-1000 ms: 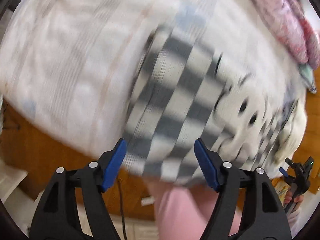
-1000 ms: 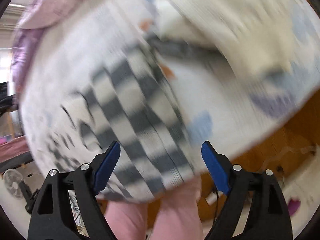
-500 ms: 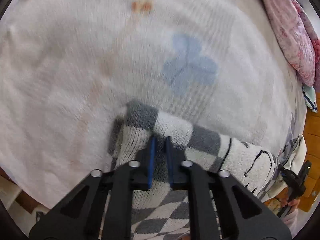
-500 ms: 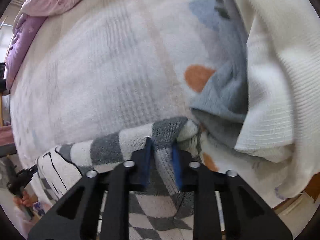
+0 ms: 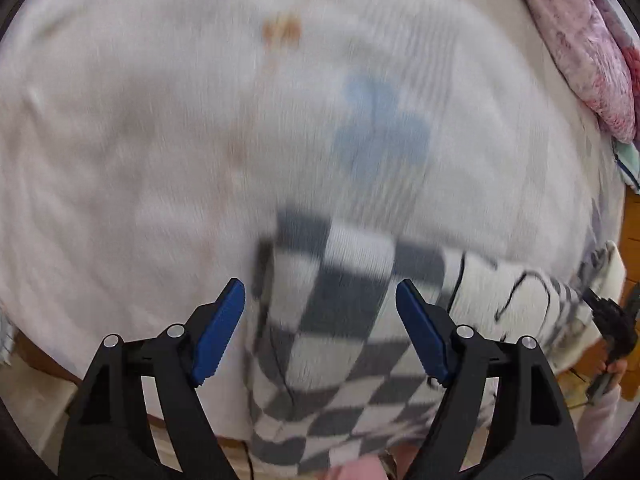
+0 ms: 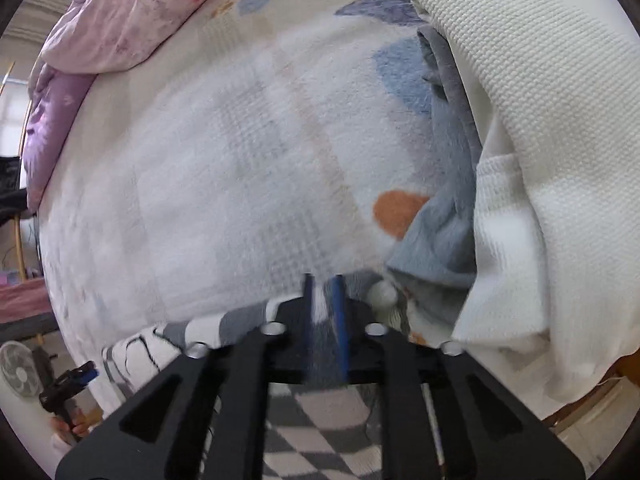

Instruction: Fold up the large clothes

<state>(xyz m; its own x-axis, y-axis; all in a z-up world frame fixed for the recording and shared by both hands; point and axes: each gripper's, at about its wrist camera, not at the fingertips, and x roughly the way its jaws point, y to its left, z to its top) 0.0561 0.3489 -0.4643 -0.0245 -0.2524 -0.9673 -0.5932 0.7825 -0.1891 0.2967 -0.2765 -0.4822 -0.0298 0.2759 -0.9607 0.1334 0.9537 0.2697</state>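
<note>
A grey-and-white checked knit garment (image 5: 344, 320) lies on the bed's near edge and hangs over it. My left gripper (image 5: 320, 320) is open, its blue pads either side of the garment's corner, not holding it. In the right wrist view my right gripper (image 6: 323, 312) is shut on the other corner of the checked garment (image 6: 224, 326). The right gripper (image 5: 612, 320) also shows at the far right of the left wrist view, and the left gripper (image 6: 74, 380) at the lower left of the right wrist view.
A white blanket (image 5: 200, 120) with blue and orange patches covers the bed. A pink floral quilt (image 6: 132, 12) lies at the far side. A cream waffle-knit cloth (image 6: 540, 140) and a blue-grey garment (image 6: 444, 224) are piled at the right. A fan (image 6: 16, 372) stands on the floor.
My left gripper was shut on the garment's corner half a second ago and has opened and let it go. My right gripper stays shut on its corner.
</note>
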